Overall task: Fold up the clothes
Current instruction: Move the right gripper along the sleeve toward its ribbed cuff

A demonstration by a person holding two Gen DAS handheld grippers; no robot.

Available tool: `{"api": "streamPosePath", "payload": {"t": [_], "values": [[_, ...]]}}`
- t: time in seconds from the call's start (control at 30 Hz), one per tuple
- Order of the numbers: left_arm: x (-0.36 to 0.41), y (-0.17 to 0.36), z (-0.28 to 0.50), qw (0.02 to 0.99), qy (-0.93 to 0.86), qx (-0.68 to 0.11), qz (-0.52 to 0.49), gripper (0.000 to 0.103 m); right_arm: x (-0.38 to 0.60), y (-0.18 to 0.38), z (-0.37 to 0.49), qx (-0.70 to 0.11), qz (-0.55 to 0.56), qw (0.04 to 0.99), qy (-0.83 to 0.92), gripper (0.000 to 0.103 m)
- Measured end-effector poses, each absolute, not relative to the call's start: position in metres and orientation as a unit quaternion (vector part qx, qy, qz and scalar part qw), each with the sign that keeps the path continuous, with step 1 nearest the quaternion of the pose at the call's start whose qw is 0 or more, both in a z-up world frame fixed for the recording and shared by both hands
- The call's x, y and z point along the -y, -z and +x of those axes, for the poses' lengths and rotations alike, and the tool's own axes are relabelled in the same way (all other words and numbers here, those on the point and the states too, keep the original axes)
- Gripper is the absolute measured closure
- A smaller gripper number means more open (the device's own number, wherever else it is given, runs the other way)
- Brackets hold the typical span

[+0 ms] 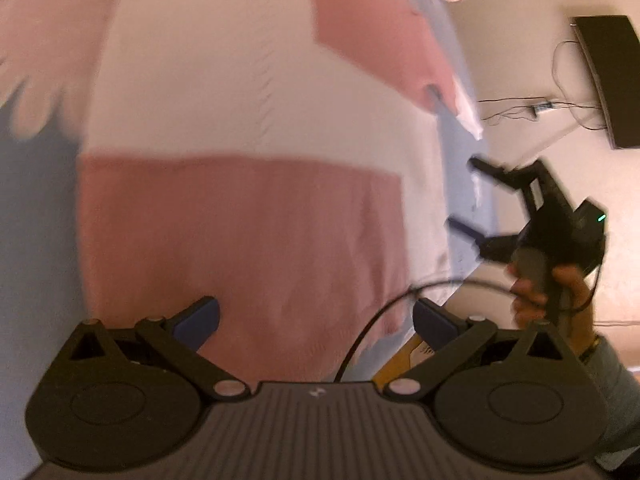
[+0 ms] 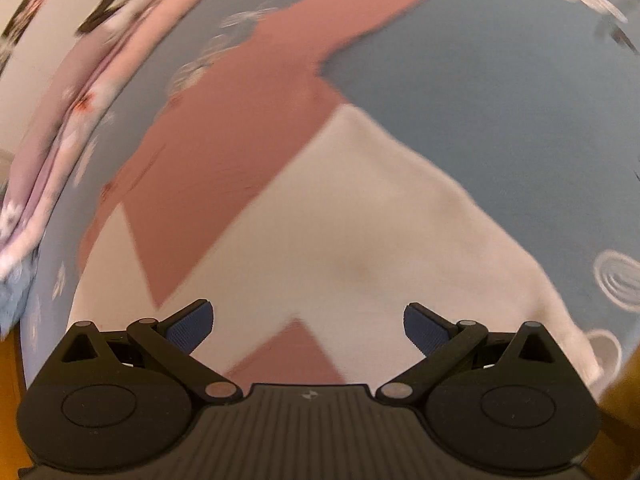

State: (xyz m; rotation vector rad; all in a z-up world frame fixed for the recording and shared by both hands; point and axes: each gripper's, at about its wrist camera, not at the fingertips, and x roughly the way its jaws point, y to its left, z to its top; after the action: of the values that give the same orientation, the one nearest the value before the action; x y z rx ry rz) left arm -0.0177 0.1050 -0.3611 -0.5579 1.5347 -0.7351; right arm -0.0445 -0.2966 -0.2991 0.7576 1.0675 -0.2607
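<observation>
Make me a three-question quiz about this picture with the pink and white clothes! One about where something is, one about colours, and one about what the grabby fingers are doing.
1. Where does the garment lie?
A. on the blue patterned sheet
B. on a wooden chair
C. in a basket

2. Which colours make up the garment?
A. green and black
B. pink and cream
C. yellow and purple

3. How do the fingers of the left gripper and right gripper stand?
A. both shut on cloth
B. one open, one shut
C. both open, holding nothing

Answers: 1 A, blue sheet shows all around the cloth. 2 B, pink blocks sit beside cream ones. 3 C, each pair stands wide apart with nothing between.
</observation>
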Motion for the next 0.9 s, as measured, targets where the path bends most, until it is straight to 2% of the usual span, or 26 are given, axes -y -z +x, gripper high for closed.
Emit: {"api": "streamPosePath", "payload": {"t": [0.07, 0.23, 0.43, 0.67, 0.9], "values": [[-0.109, 0.356, -0.018, 0.629, 0.312, -0.671, -0.239, 0.001, 0.284, 0.293, -0.037, -0.498, 0.329, 0.796, 0.1, 0.0], [-0.111, 0.35, 0.012, 0.673, 0.315, -0.619, -0.256, 0.001, 0.249, 0.287, -0.019, -0.511, 0.304, 0.802, 0.056, 0.0], [-0.119, 0.365, 0.023, 0.662, 0.306, -0.625, -0.28, 0.001, 0.219, 0.285, -0.004, -0.522, 0.297, 0.799, 0.031, 0.0], [-0.125, 0.355, 0.015, 0.663, 0.293, -0.631, -0.275, 0.001, 0.2, 0.279, 0.007, -0.533, 0.277, 0.799, 0.025, 0.0], [-0.134, 0.334, 0.019, 0.678, 0.314, -0.601, -0.284, 0.001, 0.171, 0.269, 0.027, -0.53, 0.257, 0.808, -0.006, 0.0]]}}
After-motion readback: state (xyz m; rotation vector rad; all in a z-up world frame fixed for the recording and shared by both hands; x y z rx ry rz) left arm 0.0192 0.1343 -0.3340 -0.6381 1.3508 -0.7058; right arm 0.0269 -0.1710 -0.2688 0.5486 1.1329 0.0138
